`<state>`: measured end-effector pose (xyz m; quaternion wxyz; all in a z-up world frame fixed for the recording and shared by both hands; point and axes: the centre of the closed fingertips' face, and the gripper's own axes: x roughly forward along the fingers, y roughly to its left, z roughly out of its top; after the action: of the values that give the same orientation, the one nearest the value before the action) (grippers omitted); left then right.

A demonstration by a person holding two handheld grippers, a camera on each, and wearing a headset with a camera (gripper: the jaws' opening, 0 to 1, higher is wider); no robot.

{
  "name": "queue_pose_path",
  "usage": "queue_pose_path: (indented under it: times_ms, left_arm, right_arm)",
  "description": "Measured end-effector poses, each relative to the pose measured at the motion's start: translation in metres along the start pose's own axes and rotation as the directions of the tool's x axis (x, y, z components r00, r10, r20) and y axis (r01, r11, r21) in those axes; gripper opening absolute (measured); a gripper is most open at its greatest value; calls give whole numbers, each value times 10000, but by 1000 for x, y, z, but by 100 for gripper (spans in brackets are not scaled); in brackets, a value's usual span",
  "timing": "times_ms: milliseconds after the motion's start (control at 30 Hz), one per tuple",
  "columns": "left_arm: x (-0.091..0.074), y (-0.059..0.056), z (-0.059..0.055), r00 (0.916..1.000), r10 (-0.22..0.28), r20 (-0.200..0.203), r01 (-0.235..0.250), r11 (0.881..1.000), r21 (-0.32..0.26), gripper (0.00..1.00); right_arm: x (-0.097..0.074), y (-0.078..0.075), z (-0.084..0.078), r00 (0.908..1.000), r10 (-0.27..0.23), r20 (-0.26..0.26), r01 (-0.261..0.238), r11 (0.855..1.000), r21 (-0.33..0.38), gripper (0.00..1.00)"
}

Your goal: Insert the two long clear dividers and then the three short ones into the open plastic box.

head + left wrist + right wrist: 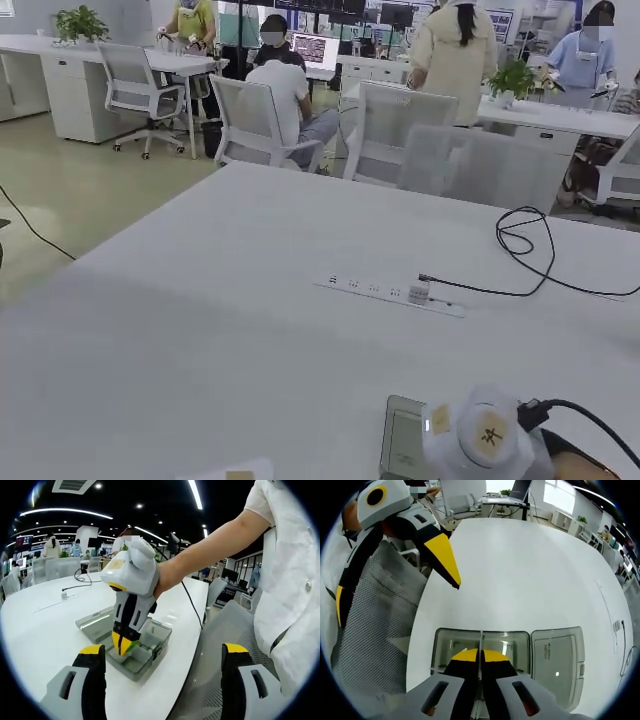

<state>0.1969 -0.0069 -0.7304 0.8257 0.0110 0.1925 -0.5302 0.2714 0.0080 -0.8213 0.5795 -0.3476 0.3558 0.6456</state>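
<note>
Pinched upright in the closed right hand-held gripper (480,655), over the open plastic box (440,635) near the table (530,570) edge: a thin clear divider (480,639), edge-down, seemingly to meet the wall slots squarely. Parked aside, jaws wide and empty: the left hand-held gripper (163,649), likely to leave room.
</note>
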Motion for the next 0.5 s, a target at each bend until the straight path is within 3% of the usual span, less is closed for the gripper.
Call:
queue_pose_path:
  times_ms: [500]
  left_arm:
    - [1, -2, -1, 9999, -16, -105, 17, 9999, 114, 99]
  right_arm:
    - [1, 0, -1, 9998, -33, -189, 32, 10000, -61, 4]
